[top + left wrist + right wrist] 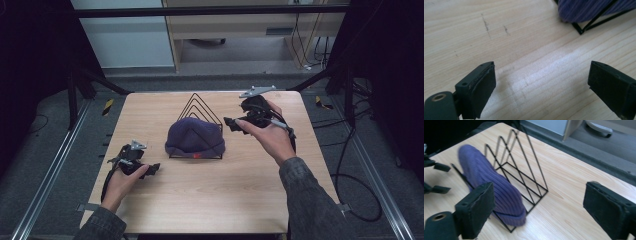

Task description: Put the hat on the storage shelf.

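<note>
A purple knit hat (195,137) is draped over the front of a black wire rack (201,106) at the middle of the wooden table (220,190). My left gripper (152,169) sits low over the table to the hat's left, open, with bare wood between its jaws. In the left gripper view (541,72) the hat's edge (586,8) and a rack corner (580,29) lie ahead at the upper right. My right gripper (231,125) hovers just right of the hat, open and holding nothing. In the right gripper view (539,195) the hat (491,185) hangs on the rack (524,170).
The rack's rear wire triangles (531,157) stand bare behind the hat. The left gripper's jaws (436,177) appear beyond the hat in the right gripper view. Dark frame posts (75,95) and floor cables (350,195) surround the table; a cabinet (240,25) stands behind.
</note>
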A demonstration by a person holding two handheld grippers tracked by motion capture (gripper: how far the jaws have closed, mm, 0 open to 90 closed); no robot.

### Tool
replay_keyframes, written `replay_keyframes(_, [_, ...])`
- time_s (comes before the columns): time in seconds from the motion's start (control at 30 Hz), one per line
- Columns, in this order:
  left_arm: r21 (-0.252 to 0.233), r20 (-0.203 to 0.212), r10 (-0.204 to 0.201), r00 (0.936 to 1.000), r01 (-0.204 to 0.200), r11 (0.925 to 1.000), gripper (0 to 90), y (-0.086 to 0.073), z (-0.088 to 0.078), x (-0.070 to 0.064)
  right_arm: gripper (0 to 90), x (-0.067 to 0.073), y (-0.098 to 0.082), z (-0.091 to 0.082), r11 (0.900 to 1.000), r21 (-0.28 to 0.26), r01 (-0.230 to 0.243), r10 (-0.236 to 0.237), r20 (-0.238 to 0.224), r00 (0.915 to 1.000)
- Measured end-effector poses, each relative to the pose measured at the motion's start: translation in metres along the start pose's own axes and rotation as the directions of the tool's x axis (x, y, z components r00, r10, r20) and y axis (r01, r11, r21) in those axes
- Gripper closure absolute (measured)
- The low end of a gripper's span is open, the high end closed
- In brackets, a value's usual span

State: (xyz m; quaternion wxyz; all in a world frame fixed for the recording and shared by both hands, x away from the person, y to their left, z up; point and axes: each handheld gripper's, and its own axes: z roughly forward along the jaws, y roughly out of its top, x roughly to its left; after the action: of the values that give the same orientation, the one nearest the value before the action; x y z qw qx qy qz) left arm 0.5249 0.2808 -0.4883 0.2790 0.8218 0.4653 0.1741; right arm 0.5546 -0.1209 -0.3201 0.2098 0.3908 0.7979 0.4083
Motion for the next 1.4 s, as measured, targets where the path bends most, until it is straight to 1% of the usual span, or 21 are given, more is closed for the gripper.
replay_keyframes(0.07, [0.012, -0.001, 0.002, 1.0000, -0.002, 0.9999, 6.7, -0.001, 0.002, 0.000, 7.5, -0.005, -0.008, -0.003, 1.000, -0.003, -0.015, 0.015, 0.011, 0.9998])
replay_keyframes(0.17, [0.020, 0.001, 0.004, 1.0000, -0.004, 0.9998, 6.5, -0.002, 0.004, -0.001, 6.9, -0.013, -0.021, -0.007, 0.999, -0.007, -0.031, 0.031, 0.018, 0.9994])
replay_keyframes(0.23, [0.025, 0.002, 0.008, 1.0000, -0.008, 0.9997, 6.0, -0.002, 0.006, -0.001, 7.0, -0.018, -0.031, -0.009, 0.999, 0.002, -0.046, 0.046, 0.011, 0.9989])
replay_keyframes(0.3, [0.023, 0.006, 0.008, 0.9999, -0.008, 0.9997, 4.8, -0.002, 0.006, -0.002, 7.2, -0.025, -0.044, -0.011, 0.998, 0.022, -0.063, 0.063, -0.004, 0.9980])
replay_keyframes(0.33, [0.022, 0.007, 0.009, 0.9999, -0.009, 0.9997, 4.8, -0.002, 0.006, -0.002, 7.2, -0.025, -0.044, -0.011, 0.998, 0.022, -0.063, 0.063, -0.004, 0.9980])
replay_keyframes(0.37, [0.023, 0.010, 0.005, 0.9999, -0.006, 0.9997, 4.6, -0.002, 0.006, -0.003, 7.5, -0.027, -0.049, -0.012, 0.997, 0.028, -0.068, 0.068, -0.006, 0.9977])
replay_keyframes(0.47, [0.015, 0.013, 0.013, 0.9998, -0.013, 0.9998, 2.7, -0.004, 0.007, -0.003, 7.8, -0.033, -0.062, -0.015, 0.996, 0.027, -0.086, 0.086, -0.012, 0.9962])
replay_keyframes(0.57, [0.008, 0.012, 0.013, 0.9999, -0.013, 0.9999, 1.9, -0.005, 0.007, -0.003, 9.2, -0.038, -0.075, -0.016, 0.995, 0.032, -0.091, 0.092, -0.003, 0.9958])
replay_keyframes(0.63, [0.001, 0.011, 0.006, 0.9999, -0.006, 1.0000, 0.7, -0.006, 0.008, -0.004, 10.0, -0.040, -0.084, -0.017, 0.995, 0.039, -0.095, 0.095, -0.002, 0.9954])
replay_keyframes(0.67, [-0.001, 0.011, 0.006, 0.9999, -0.006, 1.0000, 0.0, -0.006, 0.008, -0.005, 11.0, -0.041, -0.094, -0.016, 0.994, 0.053, -0.093, 0.093, 0.000, 0.9956])
replay_keyframes(0.7, [-0.003, 0.012, 0.006, 0.9999, -0.006, 1.0000, 0.0, -0.006, 0.008, -0.005, 11.0, -0.041, -0.094, -0.016, 0.994, 0.053, -0.093, 0.093, 0.000, 0.9956])
replay_keyframes(0.9, [-0.022, 0.015, 0.003, 0.9999, -0.003, 0.9998, 0.0, -0.008, 0.008, -0.005, 13.3, -0.042, -0.124, -0.011, 0.990, 0.098, -0.100, 0.099, 0.010, 0.9950])
replay_keyframes(1.0, [-0.026, 0.015, 0.001, 0.9999, 0.000, 0.9997, 0.0, -0.009, 0.009, -0.005, 13.7, -0.041, -0.138, -0.007, 0.988, 0.115, -0.102, 0.102, 0.008, 0.9948])
replay_keyframes(1.03, [-0.027, 0.014, 0.000, 0.9999, 0.000, 0.9996, 0.0, -0.009, 0.009, -0.005, 13.8, -0.040, -0.141, -0.006, 0.987, 0.120, -0.109, 0.110, 0.005, 0.9940])
replay_keyframes(1.07, [-0.027, 0.013, 0.001, 0.9999, 0.000, 0.9996, 0.0, -0.009, 0.009, -0.005, 13.8, -0.041, -0.144, -0.005, 0.987, 0.122, -0.105, 0.106, 0.004, 0.9944])
replay_keyframes(1.13, [-0.029, 0.011, 0.005, 0.9999, -0.005, 0.9996, 0.0, -0.009, 0.008, -0.005, 14.1, -0.039, -0.155, -0.002, 0.983, 0.138, -0.117, 0.118, 0.001, 0.9930])
replay_keyframes(1.17, [-0.030, 0.011, 0.005, 0.9999, -0.004, 0.9995, 0.0, -0.009, 0.008, -0.005, 14.1, -0.039, -0.155, -0.002, 0.983, 0.138, -0.117, 0.118, 0.001, 0.9930])
replay_keyframes(1.27, [-0.031, 0.011, 0.005, 0.9999, -0.005, 0.9995, 0.0, -0.009, 0.008, -0.005, 14.1, -0.038, -0.165, 0.003, 0.980, 0.154, -0.126, 0.127, 0.000, 0.9918])
replay_keyframes(1.3, [-0.032, 0.011, 0.005, 0.9999, -0.005, 0.9995, 0.0, -0.010, 0.008, -0.005, 14.1, -0.037, -0.171, 0.006, 0.978, 0.161, -0.131, 0.133, 0.001, 0.9912])
replay_keyframes(1.33, [-0.035, 0.011, 0.003, 0.9999, -0.003, 0.9994, 0.0, -0.010, 0.009, -0.005, 14.1, -0.037, -0.171, 0.006, 0.978, 0.161, -0.131, 0.133, 0.001, 0.9912])
replay_keyframes(1.4, [-0.036, 0.011, 0.003, 0.9999, -0.002, 0.9993, 0.0, -0.010, 0.009, -0.005, 14.1, -0.036, -0.177, 0.009, 0.976, 0.168, -0.137, 0.138, 0.002, 0.9904])
